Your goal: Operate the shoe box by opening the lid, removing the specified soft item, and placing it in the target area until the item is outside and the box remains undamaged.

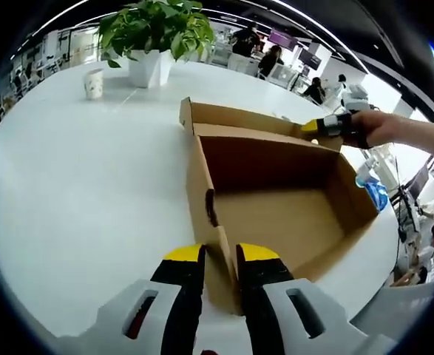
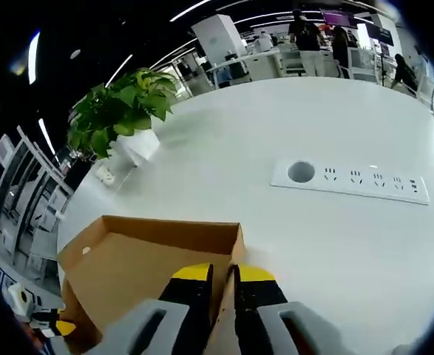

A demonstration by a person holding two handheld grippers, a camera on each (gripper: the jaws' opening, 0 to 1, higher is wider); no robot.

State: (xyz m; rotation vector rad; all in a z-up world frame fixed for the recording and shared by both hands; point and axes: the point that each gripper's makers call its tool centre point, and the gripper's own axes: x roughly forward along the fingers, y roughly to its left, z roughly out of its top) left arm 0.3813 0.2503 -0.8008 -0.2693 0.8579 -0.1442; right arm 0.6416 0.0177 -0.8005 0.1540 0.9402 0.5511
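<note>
The open cardboard shoe box (image 1: 276, 192) sits on my white bench (image 1: 76, 185), its inside bare. My left tongs (image 1: 221, 260) pinch its near wall, and my right tongs (image 2: 222, 275) clamp the far wall's edge. A potted plant (image 1: 154, 37) and paper cup (image 1: 93, 83) stand beyond.

Box (image 1: 276, 200) on table (image 1: 76, 185); plant (image 1: 154, 33) behind box, cup (image 1: 93, 83) left of plant.
</note>
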